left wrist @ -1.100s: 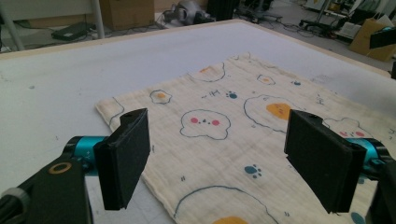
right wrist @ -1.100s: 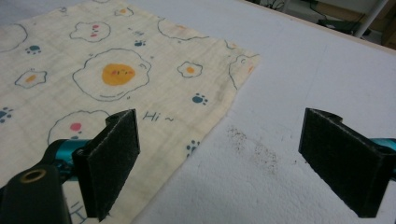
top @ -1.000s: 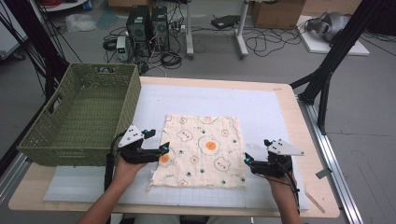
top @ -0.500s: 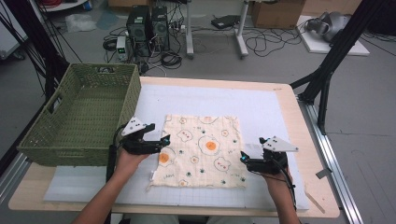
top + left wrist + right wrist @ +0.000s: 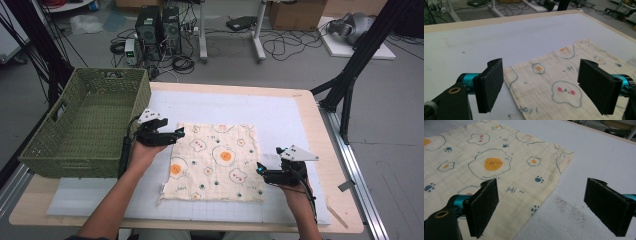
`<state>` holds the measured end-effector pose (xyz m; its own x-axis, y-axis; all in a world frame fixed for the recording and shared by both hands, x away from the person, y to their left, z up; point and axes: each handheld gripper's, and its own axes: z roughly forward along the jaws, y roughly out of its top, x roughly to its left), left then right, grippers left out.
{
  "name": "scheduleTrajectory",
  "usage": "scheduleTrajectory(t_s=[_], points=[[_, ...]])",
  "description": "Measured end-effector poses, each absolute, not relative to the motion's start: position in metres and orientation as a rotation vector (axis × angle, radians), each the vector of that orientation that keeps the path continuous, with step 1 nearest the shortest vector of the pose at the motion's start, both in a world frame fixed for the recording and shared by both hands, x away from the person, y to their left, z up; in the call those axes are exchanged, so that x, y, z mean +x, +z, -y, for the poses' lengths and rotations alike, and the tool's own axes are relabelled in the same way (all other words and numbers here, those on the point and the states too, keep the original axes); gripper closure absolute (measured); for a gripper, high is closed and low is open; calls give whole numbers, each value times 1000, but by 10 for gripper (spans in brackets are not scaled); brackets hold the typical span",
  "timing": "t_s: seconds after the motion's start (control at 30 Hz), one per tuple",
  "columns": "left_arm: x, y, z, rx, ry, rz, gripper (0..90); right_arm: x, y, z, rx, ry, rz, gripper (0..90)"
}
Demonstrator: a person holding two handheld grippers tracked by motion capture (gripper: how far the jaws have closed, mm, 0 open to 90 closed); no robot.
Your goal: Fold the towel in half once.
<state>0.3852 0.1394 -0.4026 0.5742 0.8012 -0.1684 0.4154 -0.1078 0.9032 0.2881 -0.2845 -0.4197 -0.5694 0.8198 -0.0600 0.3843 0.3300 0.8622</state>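
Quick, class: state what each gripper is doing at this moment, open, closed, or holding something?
Left gripper: open, jaws straddling the cloth's edge, gripping nothing.
Right gripper: open, above the cloth's other edge, holding nothing.

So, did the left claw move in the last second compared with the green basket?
Yes. The left claw moved away from the person along the cloth's left edge, ending level with the green basket's near half.

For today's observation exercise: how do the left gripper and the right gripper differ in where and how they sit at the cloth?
The left gripper is at the cloth's far left edge, beside the green basket; the right gripper is at its near right edge. The left points rightward, the right leftward. Both are open, each straddling a cloth edge.
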Motion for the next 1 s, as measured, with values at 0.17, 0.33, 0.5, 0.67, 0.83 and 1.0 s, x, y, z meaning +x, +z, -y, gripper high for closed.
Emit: scheduleTrajectory(t_s=[0.17,0.33,0.5,0.67,0.83,1.0], points=[[403,-400,-135,1753,458,-1037,253,288,-421,285,1061,1168,-2107,117],[418,-412,-131,1797,461,-1095,333,289,-422,286,1068,1169,-2108,117],[430,-428,-130,1816,437,-1160,382,290,-422,287,1076,1180,-2104,117],[436,-444,-122,1906,461,-1166,446,290,-423,287,1081,1179,-2110,117],[437,-450,-117,1977,525,-1133,516,293,-424,286,1087,1171,-2116,117],[436,-450,-116,1995,530,-1096,711,298,-427,284,1115,1146,-2134,118]])
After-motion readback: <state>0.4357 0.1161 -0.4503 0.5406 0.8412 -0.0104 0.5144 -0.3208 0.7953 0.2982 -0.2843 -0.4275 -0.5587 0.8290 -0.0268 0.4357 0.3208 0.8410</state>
